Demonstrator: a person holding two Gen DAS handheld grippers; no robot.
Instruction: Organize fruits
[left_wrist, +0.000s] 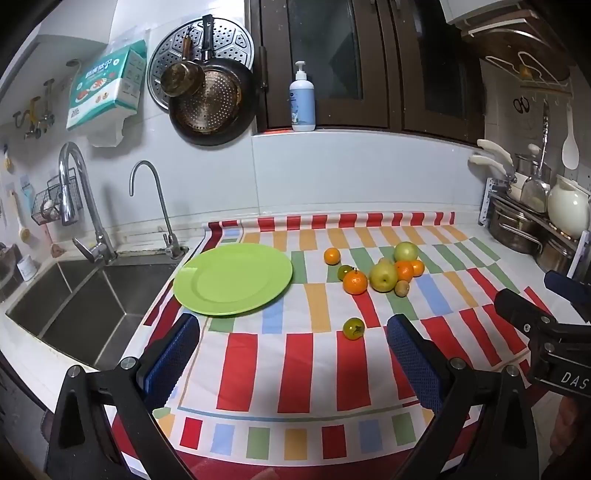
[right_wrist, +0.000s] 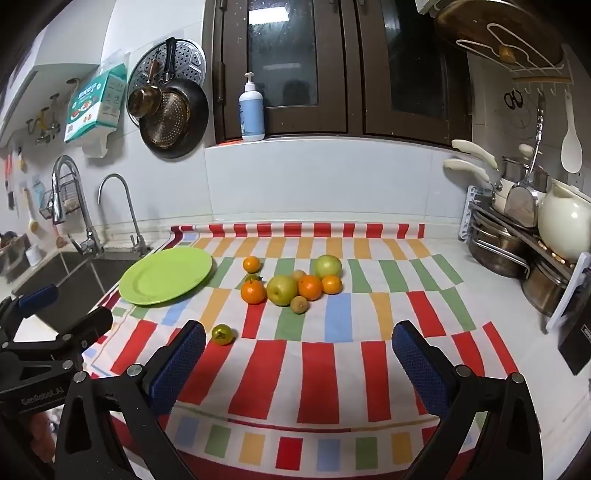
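A green plate (left_wrist: 232, 279) (right_wrist: 166, 276) lies empty on the striped cloth (left_wrist: 288, 373) (right_wrist: 317, 373) next to the sink. A cluster of fruit sits right of it: oranges (left_wrist: 355, 282) (right_wrist: 253, 291), a yellow-green apple (left_wrist: 383, 277) (right_wrist: 282, 290), a pale green apple (left_wrist: 405, 252) (right_wrist: 328, 266) and a small brown kiwi (left_wrist: 402, 287) (right_wrist: 299, 304). A lone green tomato (left_wrist: 353, 328) (right_wrist: 222, 334) lies nearer me. My left gripper (left_wrist: 291, 354) is open and empty above the cloth's near part. My right gripper (right_wrist: 299, 358) is open and empty too, right of the left one.
A steel sink (left_wrist: 81, 299) with two taps (left_wrist: 79, 206) lies left of the cloth. A dish rack with pots and a white kettle (right_wrist: 563, 221) stands at the right. Pans (left_wrist: 210, 99) hang on the wall and a soap bottle (left_wrist: 302, 99) stands on the sill.
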